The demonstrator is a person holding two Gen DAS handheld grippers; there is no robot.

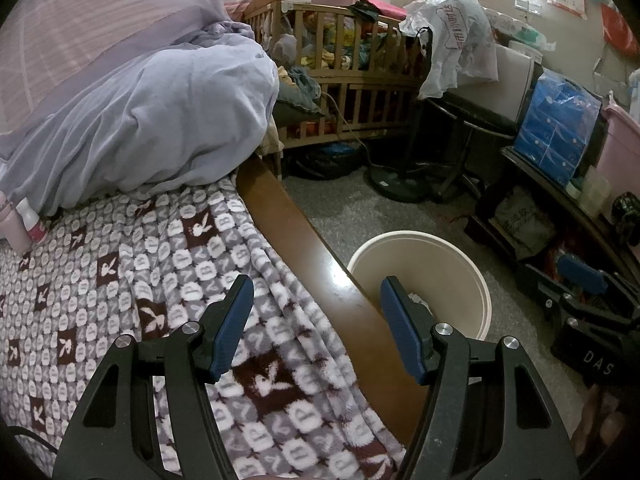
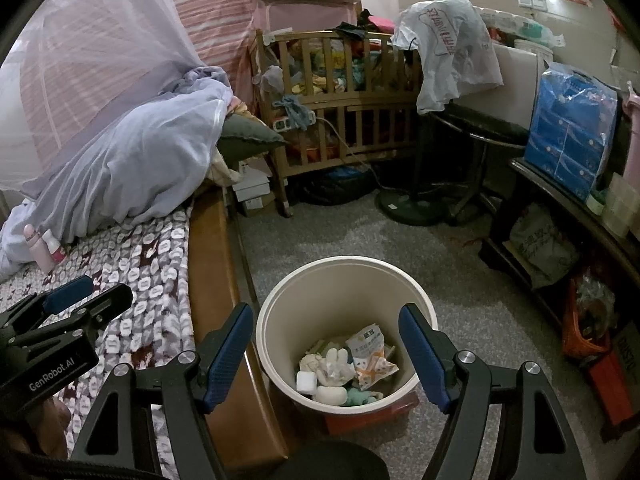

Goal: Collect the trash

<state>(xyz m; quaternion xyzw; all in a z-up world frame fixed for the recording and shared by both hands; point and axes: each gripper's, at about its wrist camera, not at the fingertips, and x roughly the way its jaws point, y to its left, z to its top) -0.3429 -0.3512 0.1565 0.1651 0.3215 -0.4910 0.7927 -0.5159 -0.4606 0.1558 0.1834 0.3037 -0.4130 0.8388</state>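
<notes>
A cream round trash bin (image 2: 280, 312) stands on the floor beside the bed and holds a printed wrapper (image 2: 370, 354), crumpled tissues (image 2: 330, 366) and other scraps. My right gripper (image 2: 326, 330) is open and empty, hovering above the bin. My left gripper (image 1: 316, 308) is open and empty over the bed's wooden edge (image 1: 304, 248), with the bin (image 1: 440, 268) just to its right. A pink bottle (image 2: 34, 250) and a small white-and-pink bottle (image 2: 54, 248) stand on the patterned blanket (image 1: 120, 280). The left gripper also shows in the right wrist view (image 2: 76, 296).
A bundled lilac mosquito net (image 1: 160, 120) lies on the bed. A wooden crib (image 2: 340, 92) full of clothes stands behind. A fan base (image 2: 408, 204), a black stool (image 2: 480, 128) and a dark shelf (image 2: 560, 216) with a blue tissue pack (image 2: 572, 128) line the right.
</notes>
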